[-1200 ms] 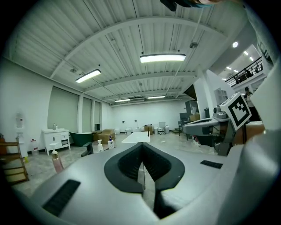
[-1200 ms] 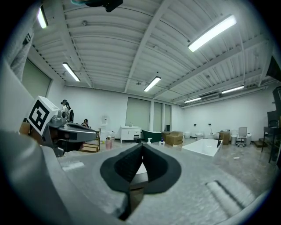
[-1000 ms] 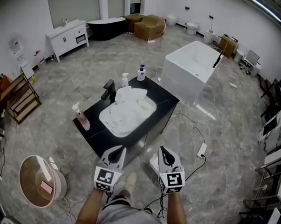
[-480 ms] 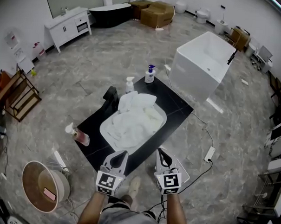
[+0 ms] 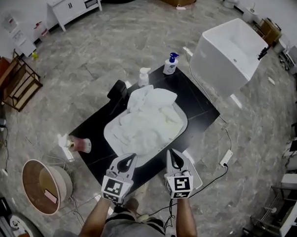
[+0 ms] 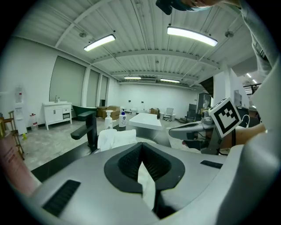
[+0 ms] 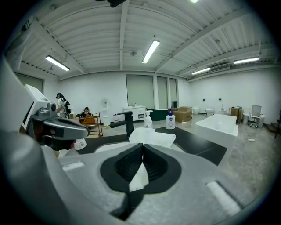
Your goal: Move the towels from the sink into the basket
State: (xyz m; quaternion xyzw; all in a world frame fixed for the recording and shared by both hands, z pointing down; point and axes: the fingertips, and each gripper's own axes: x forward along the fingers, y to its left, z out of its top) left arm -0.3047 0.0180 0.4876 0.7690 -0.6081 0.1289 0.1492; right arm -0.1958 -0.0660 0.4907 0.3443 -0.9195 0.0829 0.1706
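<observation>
Evidently unstarted | towels [image 5: 147,121] all heaped in sink [image 5: 109,134], frame centre | basket [image 5: 65,184] lower left, no towel inside | left gripper [image 5: 129,158], right gripper [image 5: 172,155] bottom centre, fingers together, empty | every towel remains

White towels [image 5: 148,121] in a white sink [image 5: 109,139], set in the black counter [image 5: 203,112] with a black tap [image 5: 117,92]. On my screen: one white bottle [image 5: 144,77], a blue-capped bottle [image 5: 170,64] and a pink bottle [image 5: 81,145]. The left gripper [image 5: 131,158] and right gripper [image 5: 170,154] are grey with black pads and carry black-and-white square markers. The basket [image 5: 66,185] is beige, the floor [image 5: 117,35] veined grey, the tub [image 5: 230,50] white.
</observation>
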